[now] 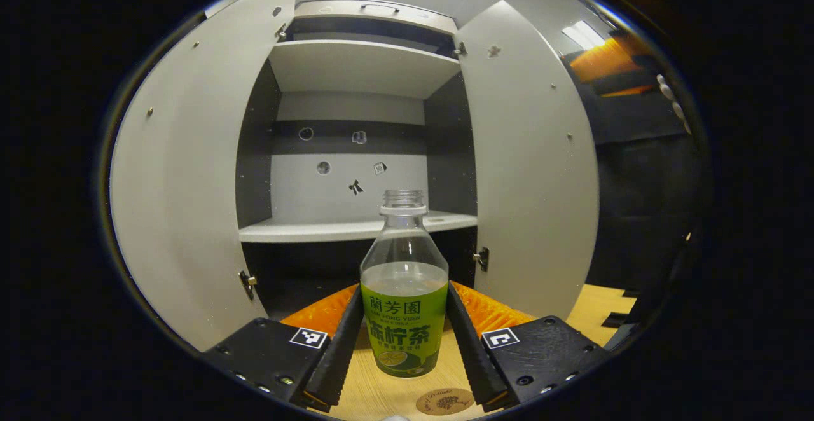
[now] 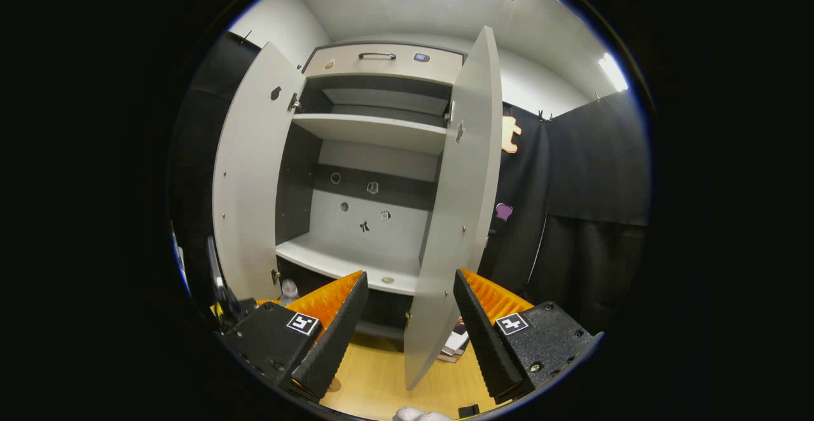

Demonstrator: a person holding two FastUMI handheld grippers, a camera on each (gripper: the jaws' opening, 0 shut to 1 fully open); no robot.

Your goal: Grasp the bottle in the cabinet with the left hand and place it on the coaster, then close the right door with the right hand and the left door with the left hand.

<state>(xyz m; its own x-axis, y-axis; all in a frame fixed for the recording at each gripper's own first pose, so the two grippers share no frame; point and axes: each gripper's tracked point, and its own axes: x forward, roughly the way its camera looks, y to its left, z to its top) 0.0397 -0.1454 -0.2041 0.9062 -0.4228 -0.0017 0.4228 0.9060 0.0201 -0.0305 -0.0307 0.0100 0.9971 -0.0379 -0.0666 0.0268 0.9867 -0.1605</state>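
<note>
A: The bottle (image 1: 404, 281) looks like clear glossy plastic with a smooth printed wrap; the surface (image 1: 375, 395) under it is pale matt wood grain.

B: The cabinet (image 1: 350, 68) doors, at nine and three o'clock, are smooth matt board with small metal hinges. The coaster (image 1: 444, 401) looks like cork.

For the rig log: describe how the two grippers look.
Both the left gripper and the right gripper have two wedge-shaped fingers with finely ribbed inner pads, mounted on blocky black bodies with visible screws. Each body carries a small square black-and-white marker tag.
</note>
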